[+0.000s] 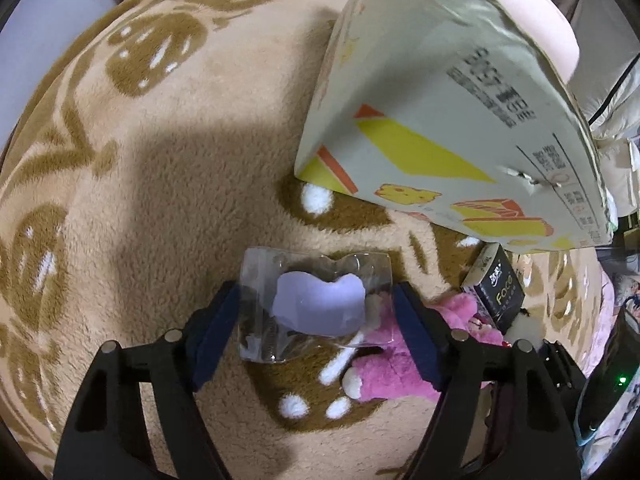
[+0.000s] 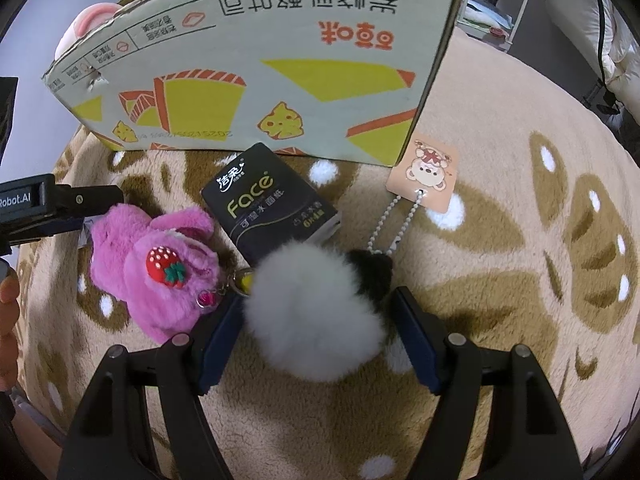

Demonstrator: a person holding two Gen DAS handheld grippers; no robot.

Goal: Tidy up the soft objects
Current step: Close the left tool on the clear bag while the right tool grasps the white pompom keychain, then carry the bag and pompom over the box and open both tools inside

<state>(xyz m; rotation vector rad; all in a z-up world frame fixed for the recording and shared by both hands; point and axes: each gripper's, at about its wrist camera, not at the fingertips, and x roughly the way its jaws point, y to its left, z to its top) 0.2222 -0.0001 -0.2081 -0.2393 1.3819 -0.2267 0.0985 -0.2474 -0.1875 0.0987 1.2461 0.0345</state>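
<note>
In the left wrist view my left gripper (image 1: 316, 300) is shut on a clear plastic packet (image 1: 312, 280) with a lilac piece inside, its blue pads against the packet's two sides, above the blanket. A pink plush toy (image 1: 384, 364) lies just right of it. In the right wrist view my right gripper (image 2: 318, 300) is shut on a white fluffy pom-pom toy (image 2: 312, 320) with a black part, a bead chain and a cartoon bear tag (image 2: 428, 172). The pink plush toy (image 2: 156, 276), with a strawberry on it, lies to the left.
A tan and brown fleece blanket (image 2: 520, 240) covers the surface. A printed cardboard box (image 2: 280, 60) stands at the back, seen upper right in the left wrist view (image 1: 440, 100). A black tissue pack (image 2: 268, 208) lies before it. The left gripper's body (image 2: 60, 204) and a hand (image 2: 8, 300) show at the left edge.
</note>
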